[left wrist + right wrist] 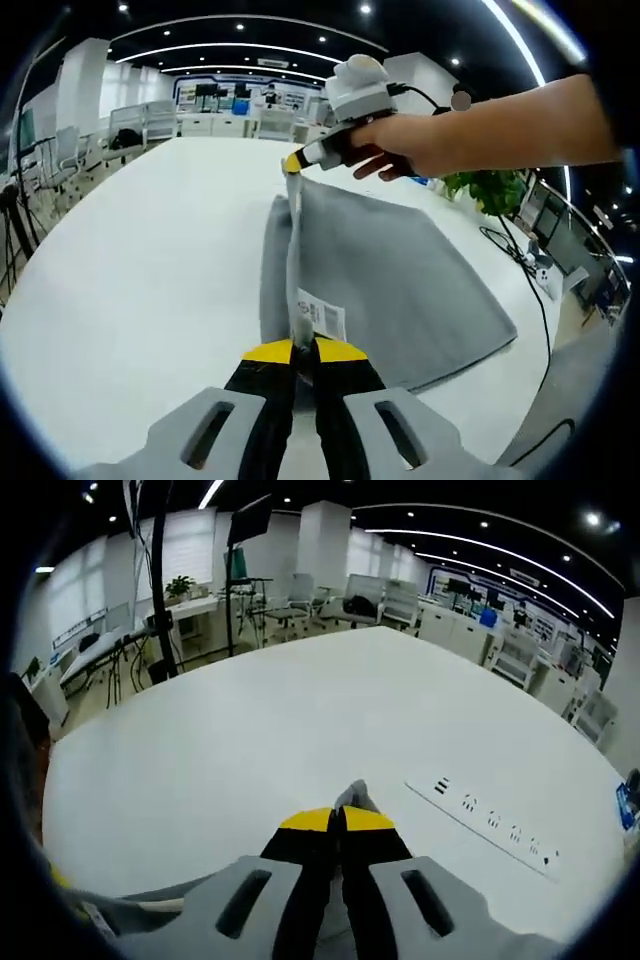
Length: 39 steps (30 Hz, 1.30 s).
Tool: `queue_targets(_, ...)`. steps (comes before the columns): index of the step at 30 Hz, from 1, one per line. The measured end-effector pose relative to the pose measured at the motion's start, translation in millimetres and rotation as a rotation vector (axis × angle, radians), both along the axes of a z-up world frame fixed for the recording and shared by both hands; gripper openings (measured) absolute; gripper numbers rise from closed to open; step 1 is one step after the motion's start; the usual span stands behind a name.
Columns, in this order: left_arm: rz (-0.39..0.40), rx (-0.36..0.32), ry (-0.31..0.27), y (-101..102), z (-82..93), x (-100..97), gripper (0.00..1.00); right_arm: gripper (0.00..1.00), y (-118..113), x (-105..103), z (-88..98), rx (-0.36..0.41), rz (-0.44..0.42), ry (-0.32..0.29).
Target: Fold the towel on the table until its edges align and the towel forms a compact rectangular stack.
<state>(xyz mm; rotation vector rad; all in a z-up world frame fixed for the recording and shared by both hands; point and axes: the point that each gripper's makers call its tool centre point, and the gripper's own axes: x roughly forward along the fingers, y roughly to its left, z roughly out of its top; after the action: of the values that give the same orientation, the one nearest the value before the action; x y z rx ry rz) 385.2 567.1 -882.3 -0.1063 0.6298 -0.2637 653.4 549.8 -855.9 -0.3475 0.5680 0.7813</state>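
Closest to the lens in left gripper view: left tool, yellow-tipped jaws clenched on the near corner of the grey towel, w/ a white care label just past the tips. From that tool the raised edge runs straight ahead to the right tool, held by a hand, which pinches the far corner. Rest of towel lies flat on the white table, off to the right of the lifted edge.

Right gripper view: right tool jaws closed on a small nub of grey cloth; power strip on table ahead-right.

Step, as I read it: first fold, one long edge lifted btwn both tools. Next needs both tools carried sideways together over the flat part, keeping edge taut, then lowering so edges line up before releasing.
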Motion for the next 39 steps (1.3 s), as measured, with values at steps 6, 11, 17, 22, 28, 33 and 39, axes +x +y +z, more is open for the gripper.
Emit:
queue_targets(6, -0.020, 0.040, 0.028, 2.9, -13.5, -0.4, 0.07, 0.00, 2.7, -1.4, -11.1, -0.008, 0.000, 0.013)
queue_targets(11, -0.009, 0.078, 0.040, 10.4, -18.2, -1.6, 0.14, 0.01, 5.1, -1.2, -8.8, -0.003, 0.015, -0.003)
queue_targets(17, 0.001, 0.106, 0.028, 19.2, -16.0, -11.1, 0.20, 0.05, 1.6, -0.3, 2.0, 0.014, 0.012, -0.020)
queue_targets(22, -0.012, 0.164, -0.021, 24.5, -6.0, -10.6, 0.27, 0.14, -7.2, -3.9, 5.7, 0.027, -0.004, -0.016)
queue_targets(28, -0.119, 0.214, -0.100, -1.9, 12.8, -10.1, 0.28, 0.16, -21.6, -10.7, 9.6, 0.020, 0.000, -0.007)
queue_targets(33, -0.123, 0.138, 0.011, -14.5, -5.3, -15.9, 0.28, 0.16, -49.0, -26.6, 17.3, 0.000, -0.024, -0.006)
queue_targets(39, -0.108, 0.097, 0.106, -14.9, -26.5, -23.8, 0.34, 0.17, -80.5, -22.8, 36.0, -0.013, -0.032, -0.032)
